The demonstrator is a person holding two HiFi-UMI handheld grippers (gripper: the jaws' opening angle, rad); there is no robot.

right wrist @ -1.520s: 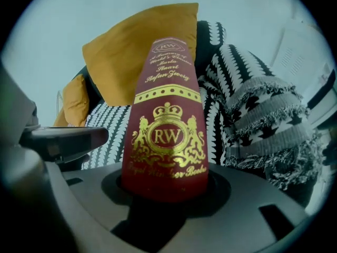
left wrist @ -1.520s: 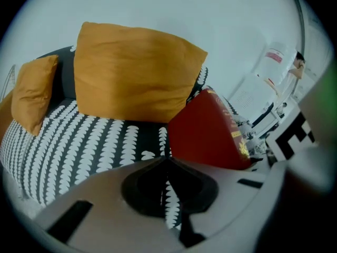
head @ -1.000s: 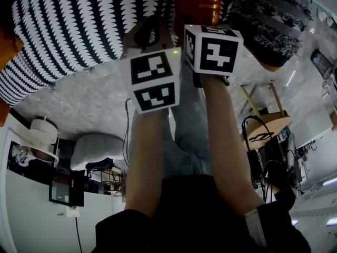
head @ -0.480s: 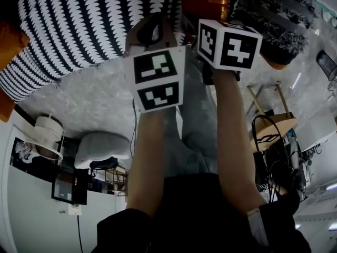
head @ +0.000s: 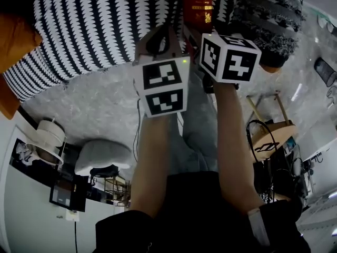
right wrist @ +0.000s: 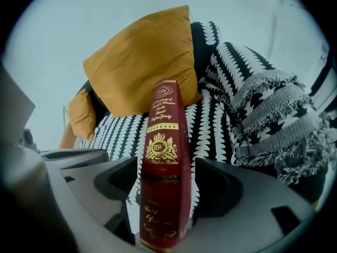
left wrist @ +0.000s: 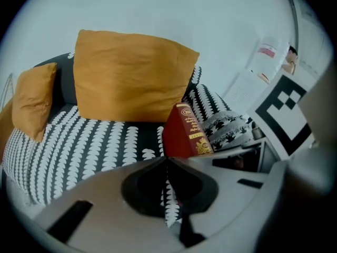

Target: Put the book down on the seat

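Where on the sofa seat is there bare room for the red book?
Free: the patterned seat between the small orange cushion and the book, before the big orange cushion. Crowded: the fringed throw right of the book.

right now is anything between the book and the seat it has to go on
Nothing visible. The book stands upright between the right hand-held gripper's jaws, which have just been opening and stand clear of it, against the patterned seat. The orange cushion lies behind it, the fringed throw off to one side.
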